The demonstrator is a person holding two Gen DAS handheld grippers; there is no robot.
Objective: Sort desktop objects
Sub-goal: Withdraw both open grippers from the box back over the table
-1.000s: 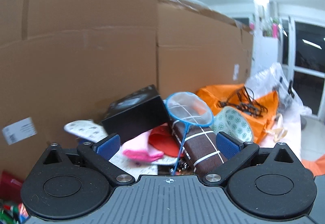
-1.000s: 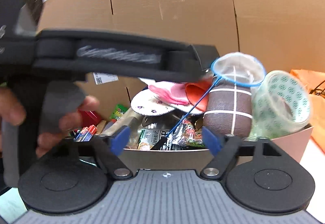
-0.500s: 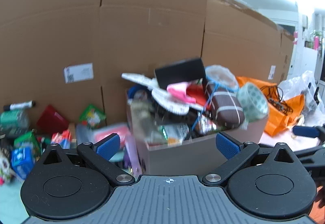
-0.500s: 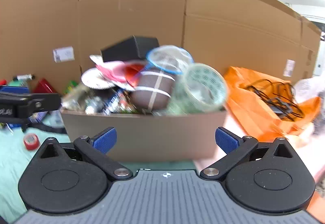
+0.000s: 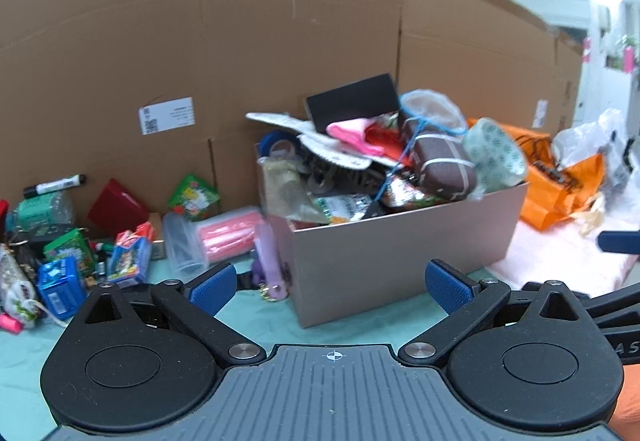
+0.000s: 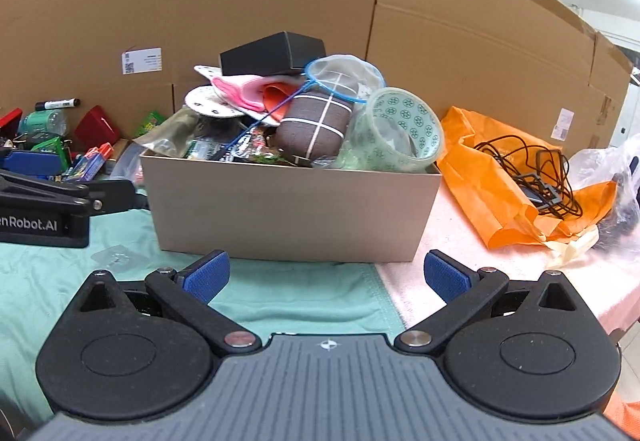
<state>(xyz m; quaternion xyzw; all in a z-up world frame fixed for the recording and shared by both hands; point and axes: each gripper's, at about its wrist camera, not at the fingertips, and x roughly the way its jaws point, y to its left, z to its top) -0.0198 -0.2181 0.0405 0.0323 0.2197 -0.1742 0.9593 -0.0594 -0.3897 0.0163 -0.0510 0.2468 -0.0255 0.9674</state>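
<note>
From the left wrist, the overfilled cardboard box (image 5: 404, 241) stands ahead and slightly right of the left gripper (image 5: 328, 281), its fingers spread wide and empty. From the right wrist, the box (image 6: 292, 213) sits squarely ahead of the right gripper (image 6: 326, 275), whose fingers have just been opening and hold nothing.

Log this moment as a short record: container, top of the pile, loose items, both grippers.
container: cardboard box, overfilled
top of pile: black box, blue hand net, tape roll
loose items: marker and packets left of the box; orange bag right of it
left gripper: open, empty
right gripper: open, empty, in front of the box
</note>
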